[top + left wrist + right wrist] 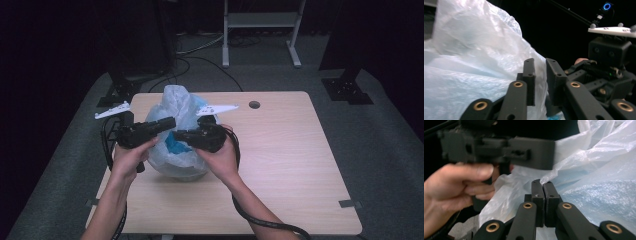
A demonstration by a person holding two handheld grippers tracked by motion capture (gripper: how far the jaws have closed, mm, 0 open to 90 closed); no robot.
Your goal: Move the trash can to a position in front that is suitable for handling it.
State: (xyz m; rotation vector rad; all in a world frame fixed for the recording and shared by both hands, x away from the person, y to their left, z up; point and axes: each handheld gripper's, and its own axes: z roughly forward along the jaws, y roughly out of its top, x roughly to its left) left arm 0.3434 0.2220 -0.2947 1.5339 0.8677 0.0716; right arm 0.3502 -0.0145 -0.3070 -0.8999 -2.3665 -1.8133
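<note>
A pale translucent plastic bag (180, 107) stands on the wooden table (280, 165), with something blue (176, 145) showing inside its mouth. Both hand-held grippers meet over the bag's opening. My right gripper (543, 183) is shut on a fold of the bag's film (564, 167), pinched at the jaw tips; in the high view it (176, 134) comes in from the right. My left gripper (540, 62) has a narrow gap between its jaws, with bag film (474, 50) beside and behind them and no pad pressing on it. In the high view it (170, 121) comes in from the left.
A round cable hole (254, 105) sits near the table's far edge. Behind the table are a white frame stand (260, 20), a black stand base (125, 85) and floor cables (200, 60). The table's right half is bare wood.
</note>
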